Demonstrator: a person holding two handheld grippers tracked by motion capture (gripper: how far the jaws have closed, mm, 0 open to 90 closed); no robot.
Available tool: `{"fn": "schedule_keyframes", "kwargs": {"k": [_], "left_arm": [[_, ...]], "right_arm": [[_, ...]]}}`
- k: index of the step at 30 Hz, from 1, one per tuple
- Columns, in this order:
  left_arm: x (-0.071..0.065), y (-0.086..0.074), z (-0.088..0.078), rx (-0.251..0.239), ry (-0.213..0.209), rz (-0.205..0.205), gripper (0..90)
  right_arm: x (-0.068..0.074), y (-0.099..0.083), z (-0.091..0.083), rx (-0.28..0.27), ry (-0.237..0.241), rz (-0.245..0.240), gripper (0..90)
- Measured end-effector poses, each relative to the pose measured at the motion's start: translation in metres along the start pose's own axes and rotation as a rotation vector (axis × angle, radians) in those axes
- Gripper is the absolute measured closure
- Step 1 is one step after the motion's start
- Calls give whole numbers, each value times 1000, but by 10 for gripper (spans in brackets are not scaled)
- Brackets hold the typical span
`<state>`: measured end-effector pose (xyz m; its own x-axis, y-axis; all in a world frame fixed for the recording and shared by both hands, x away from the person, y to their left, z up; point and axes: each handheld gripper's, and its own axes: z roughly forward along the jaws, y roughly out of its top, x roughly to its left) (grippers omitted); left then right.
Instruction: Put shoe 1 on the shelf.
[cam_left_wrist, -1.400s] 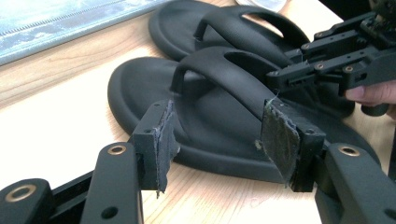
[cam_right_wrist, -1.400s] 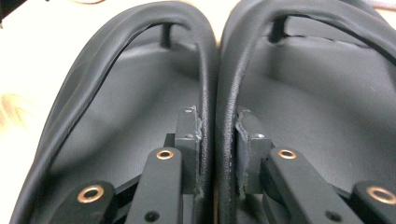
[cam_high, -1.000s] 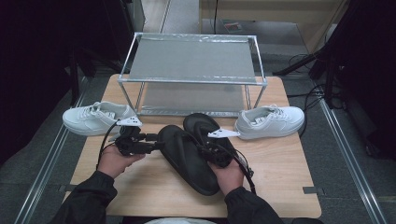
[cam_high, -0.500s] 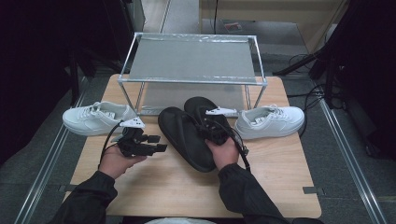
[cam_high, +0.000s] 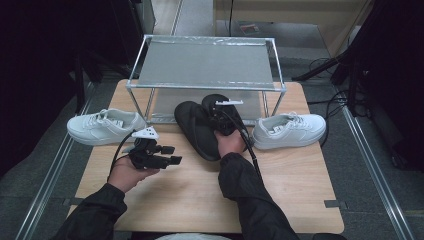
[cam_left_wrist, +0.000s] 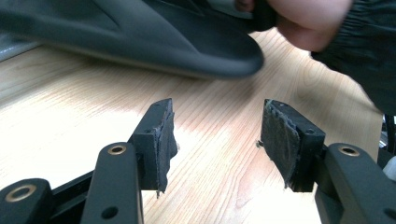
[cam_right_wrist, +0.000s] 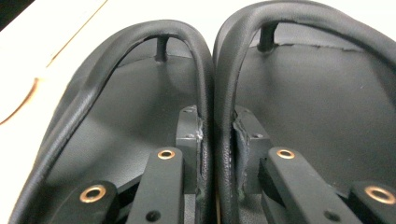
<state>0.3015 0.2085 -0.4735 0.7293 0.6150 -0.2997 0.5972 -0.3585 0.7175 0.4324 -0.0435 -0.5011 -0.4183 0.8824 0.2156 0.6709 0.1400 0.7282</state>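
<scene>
On the table (cam_high: 200, 190), unmarked black flip-flops (cam_high: 197, 127)

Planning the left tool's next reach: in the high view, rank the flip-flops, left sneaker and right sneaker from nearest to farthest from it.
From the left tool:
1. Flip-flops, just to its right, held by the right tool.
2. Left sneaker, up-left, at the table's left edge.
3. Right sneaker, far right.

The hand-held gripper (cam_right_wrist: 217, 140) pinches the adjoining straps (cam_right_wrist: 212, 93) of two black flip-flops (cam_right_wrist: 322, 107).
</scene>
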Motion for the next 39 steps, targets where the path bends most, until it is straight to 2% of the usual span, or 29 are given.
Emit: {"fn": "schedule_keyframes", "kwargs": {"k": [9,10,13,15,17,19,26,32,36,39], "left_arm": [[-1,0,1,3,-6,5,446],[0,0,1,2,-8,5,446],[0,0,1,0,-9,2,446],[0,0,1,0,-9,3,446],[0,0,1,4,-8,4,446],[-1,0,2,6,-6,6,446],[0,0,1,6,-6,5,446],[0,0,0,3,-1,5,446],[0,0,0,3,2,8,446],[1,0,-1,1,5,4,445]], "right_arm": [[-2,11,21,-37,-52,14,755],[-3,11,22,-33,-48,33,753],[-6,12,24,-43,-45,33,740],[-6,12,23,-40,-45,18,691],[-5,13,21,-30,-23,28,647],[-4,13,20,-20,-21,21,622],[-4,10,7,-21,-1,32,566],[-4,2,-14,-32,0,-16,563],[-4,-5,-29,-36,15,-45,587],[-6,-10,-40,-47,44,-44,603]]}}
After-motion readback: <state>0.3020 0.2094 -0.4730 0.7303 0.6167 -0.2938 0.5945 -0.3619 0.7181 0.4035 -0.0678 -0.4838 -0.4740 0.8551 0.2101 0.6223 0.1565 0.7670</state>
